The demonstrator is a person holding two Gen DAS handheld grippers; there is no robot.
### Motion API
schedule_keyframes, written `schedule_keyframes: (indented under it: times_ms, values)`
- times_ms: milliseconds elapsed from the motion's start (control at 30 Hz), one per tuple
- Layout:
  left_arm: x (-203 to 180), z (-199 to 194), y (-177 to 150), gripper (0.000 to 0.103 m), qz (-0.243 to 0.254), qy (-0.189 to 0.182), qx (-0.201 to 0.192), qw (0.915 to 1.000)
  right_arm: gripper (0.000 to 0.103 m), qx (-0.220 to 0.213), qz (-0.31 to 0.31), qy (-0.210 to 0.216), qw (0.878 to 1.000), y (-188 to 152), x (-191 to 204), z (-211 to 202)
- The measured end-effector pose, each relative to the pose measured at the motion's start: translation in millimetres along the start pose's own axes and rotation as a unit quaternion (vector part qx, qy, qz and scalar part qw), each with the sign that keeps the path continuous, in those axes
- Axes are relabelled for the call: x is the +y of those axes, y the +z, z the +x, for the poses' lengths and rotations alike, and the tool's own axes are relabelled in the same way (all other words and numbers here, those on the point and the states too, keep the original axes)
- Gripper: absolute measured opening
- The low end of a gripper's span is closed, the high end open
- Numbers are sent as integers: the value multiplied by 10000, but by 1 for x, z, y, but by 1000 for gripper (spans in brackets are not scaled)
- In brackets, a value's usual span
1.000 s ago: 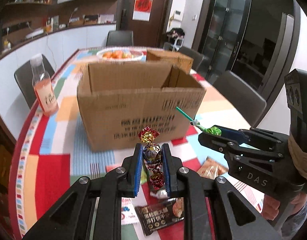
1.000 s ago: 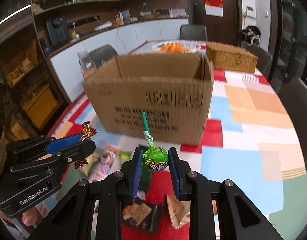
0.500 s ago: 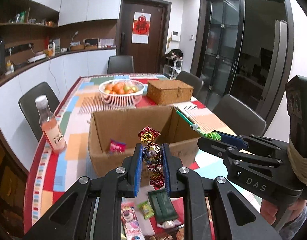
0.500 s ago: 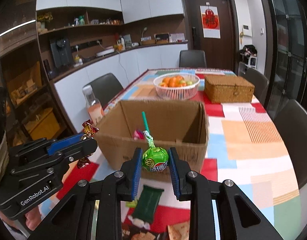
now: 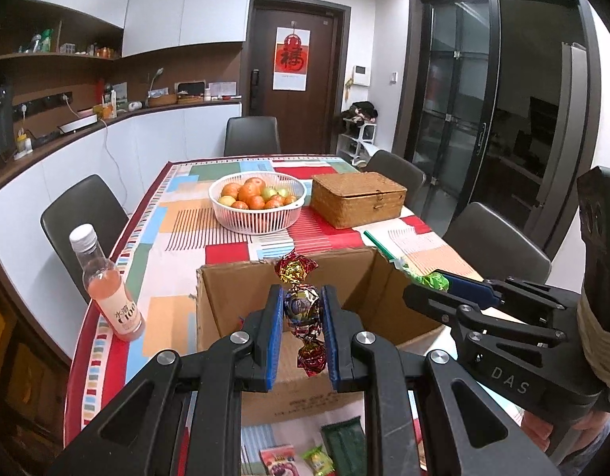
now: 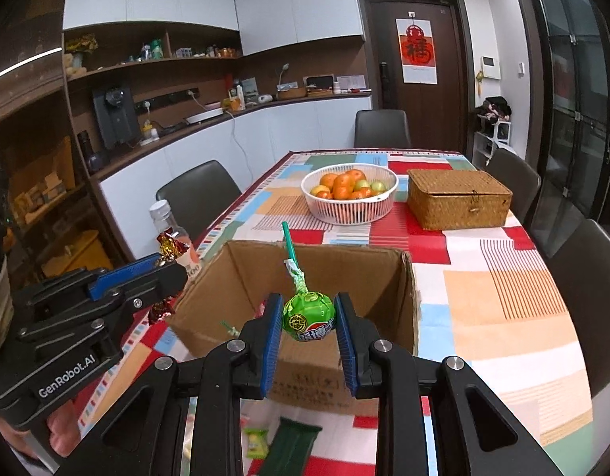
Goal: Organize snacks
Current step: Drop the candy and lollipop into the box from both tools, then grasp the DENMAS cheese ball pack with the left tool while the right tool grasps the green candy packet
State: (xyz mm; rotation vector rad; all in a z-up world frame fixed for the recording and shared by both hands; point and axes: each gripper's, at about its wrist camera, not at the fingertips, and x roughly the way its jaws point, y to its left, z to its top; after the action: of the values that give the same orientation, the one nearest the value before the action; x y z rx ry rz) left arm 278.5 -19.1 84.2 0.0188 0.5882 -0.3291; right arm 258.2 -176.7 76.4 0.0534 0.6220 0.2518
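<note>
Holding both loads raised at the near edge of the open cardboard box (image 5: pixel 316 297), I have the left gripper (image 5: pixel 303 313) pinching a foil candy (image 5: pixel 302 309) and the right gripper (image 6: pixel 308 317) clamping a green lollipop (image 6: pixel 308 314), poised to drop in.

The foil-wrapped candy (image 5: pixel 301 309) shimmers in red, gold and blue-silver between blue pads (image 5: pixel 274 341) on black fingers. The lollipop (image 6: pixel 308 315) has a green wrapper with red and white print and a green stick. The cardboard box (image 6: pixel 408 289) is plain brown. The tablecloth (image 6: pixel 495 297) is a patchwork of red, orange, blue, green and white blocks, some striped. The fruit basket (image 5: pixel 257 222) is white, and the bottle (image 5: pixel 114 297) holds pink liquid.
</note>
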Motion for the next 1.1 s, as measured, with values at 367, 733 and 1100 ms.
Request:
schedule_keyframes:
  times_ms: [367,733,1100]
  values:
    - [9,36,10,46,-40,141,306,9994,30,255,101,-117,9996,12,-7,34]
    - [14,-6,-11,49,-29,312,177,9994,40,99,-7,-25,9999,-2,11,8]
    - [22,-52,-45,52,-114,458,171,9987,40,207,-254,352,9988,-29,45,-10]
